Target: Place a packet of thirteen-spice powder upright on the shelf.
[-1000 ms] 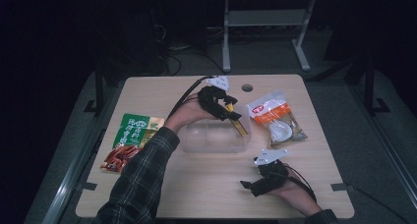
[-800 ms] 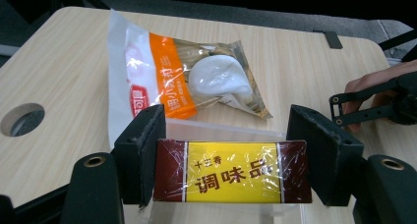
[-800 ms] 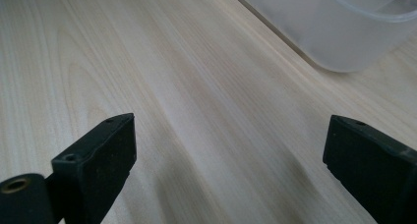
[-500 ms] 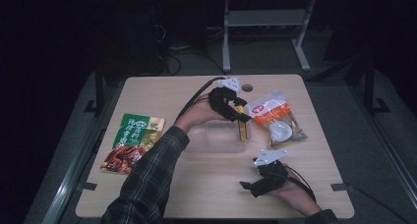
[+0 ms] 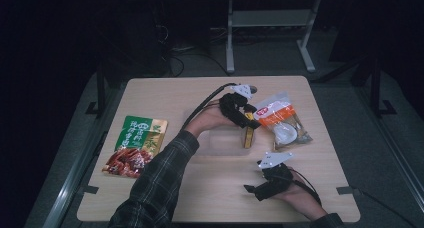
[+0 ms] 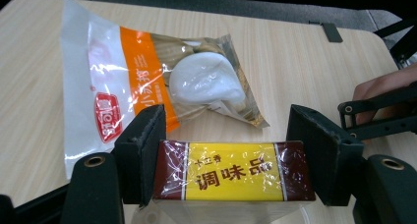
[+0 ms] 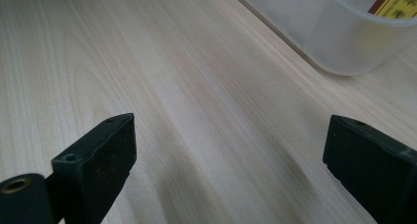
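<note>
My left gripper [image 5: 248, 124] is shut on a yellow and brown seasoning box [image 5: 248, 137], and the box hangs at the right end of a clear plastic tub [image 5: 220, 140]. The left gripper view shows the box [image 6: 231, 172] wedged between the two black pads of that gripper [image 6: 226, 135], over the tub's edge. Just beyond lies a clear and orange bag of white buns [image 6: 147, 81] [image 5: 281, 120]. My right gripper [image 5: 252, 190] rests on the table near the front right. In its own view it [image 7: 231, 150] stands open, with bare wood between the pads and the tub [image 7: 334, 32] ahead.
A green and red snack pouch [image 5: 135, 145] lies flat at the table's left side. The light wooden table [image 5: 175, 98] has a dark floor and a metal stand behind it. My right hand and its gripper frame [image 6: 378, 98] show at the right edge of the left gripper view.
My left gripper has carried the seasoning box to the right and slightly down, from over the tub's middle to its right end beside the bun bag. The right gripper has stayed put.
</note>
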A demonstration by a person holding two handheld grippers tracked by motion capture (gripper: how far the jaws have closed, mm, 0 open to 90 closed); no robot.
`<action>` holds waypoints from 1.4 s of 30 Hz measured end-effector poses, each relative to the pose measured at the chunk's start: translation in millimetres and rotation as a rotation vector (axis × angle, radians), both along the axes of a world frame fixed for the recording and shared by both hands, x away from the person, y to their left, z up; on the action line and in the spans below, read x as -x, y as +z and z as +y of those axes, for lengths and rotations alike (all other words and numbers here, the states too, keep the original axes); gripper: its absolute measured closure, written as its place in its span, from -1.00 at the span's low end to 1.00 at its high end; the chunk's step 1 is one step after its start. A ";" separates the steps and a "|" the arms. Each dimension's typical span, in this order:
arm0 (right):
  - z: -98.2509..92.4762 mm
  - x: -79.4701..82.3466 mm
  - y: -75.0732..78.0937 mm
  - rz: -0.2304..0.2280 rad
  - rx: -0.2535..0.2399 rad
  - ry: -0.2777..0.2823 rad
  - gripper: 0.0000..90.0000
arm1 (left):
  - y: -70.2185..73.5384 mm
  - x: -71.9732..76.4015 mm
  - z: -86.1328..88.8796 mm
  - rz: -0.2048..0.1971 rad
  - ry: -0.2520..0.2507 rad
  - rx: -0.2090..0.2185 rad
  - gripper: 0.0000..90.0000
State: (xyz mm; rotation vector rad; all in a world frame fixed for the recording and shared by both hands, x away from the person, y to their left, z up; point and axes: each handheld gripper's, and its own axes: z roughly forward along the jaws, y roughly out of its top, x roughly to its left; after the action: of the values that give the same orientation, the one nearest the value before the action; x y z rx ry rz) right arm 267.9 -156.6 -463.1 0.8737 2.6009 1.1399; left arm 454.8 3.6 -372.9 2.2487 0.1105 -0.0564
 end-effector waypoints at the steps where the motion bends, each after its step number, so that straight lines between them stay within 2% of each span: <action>1: -0.2 -0.1 0.0 -0.002 0.002 0.001 -0.88 | 0.0 0.0 0.0 0.000 0.000 0.000 -0.30; 3: -0.2 -0.1 0.0 -0.002 0.002 0.002 -0.88 | -1.8 -0.1 -1.3 0.000 -0.005 -0.006 -0.30; 13: -0.3 0.0 0.3 -0.002 0.001 0.004 -0.88 | -4.1 3.0 -0.9 0.006 0.008 0.019 -0.31; 15: -0.2 0.1 0.3 -0.002 -0.001 0.005 -0.88 | -2.8 2.9 1.4 0.014 0.006 0.032 -0.33; 16: -0.3 -0.2 0.0 -0.009 -0.001 0.011 -0.88 | -1.2 3.5 3.3 0.030 0.007 0.049 -0.35; 19: 0.3 0.2 0.2 -0.001 -0.002 0.007 -0.88 | 4.6 5.1 8.3 0.031 0.017 0.066 -0.48; 27: 0.7 0.0 -0.1 0.001 0.000 0.006 -0.88 | 22.8 16.2 34.2 -0.004 0.056 0.052 -0.53; 29: 0.7 0.0 -0.2 0.001 0.003 0.007 -0.88 | 28.3 23.7 46.8 -0.014 0.071 0.049 -0.53; 30: 0.7 0.0 -0.2 0.001 0.003 0.007 -0.88 | 28.3 23.7 46.8 -0.014 0.071 0.049 -0.53; 33: 0.8 -0.1 -0.4 0.001 0.006 0.007 -0.88 | 28.6 36.1 64.1 -0.021 0.111 0.022 -0.53; 35: 0.8 -0.1 -0.4 0.002 0.007 0.006 -0.88 | 27.8 38.9 68.2 -0.021 0.121 0.020 -0.53; 38: 0.8 -0.1 -0.7 0.004 0.011 0.006 -0.88 | 24.7 46.5 80.5 -0.004 0.153 0.006 -0.53; 39: 0.9 -0.2 -1.1 0.004 0.012 0.006 -0.88 | 22.9 49.7 87.7 -0.014 0.162 -0.022 -0.53; 40: 0.9 -0.1 -1.1 0.005 0.014 0.006 -0.88 | 21.3 54.3 92.0 0.000 0.186 -0.023 -0.53; 42: 1.1 -0.3 -1.4 0.004 0.015 0.007 -0.88 | 20.0 58.4 96.8 0.005 0.195 -0.024 -0.53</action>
State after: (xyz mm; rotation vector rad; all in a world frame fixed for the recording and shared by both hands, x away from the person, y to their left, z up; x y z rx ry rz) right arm 268.1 -155.5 -464.5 0.8657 2.6143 1.1199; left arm 396.4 100.4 -352.9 2.2509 0.3341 0.0442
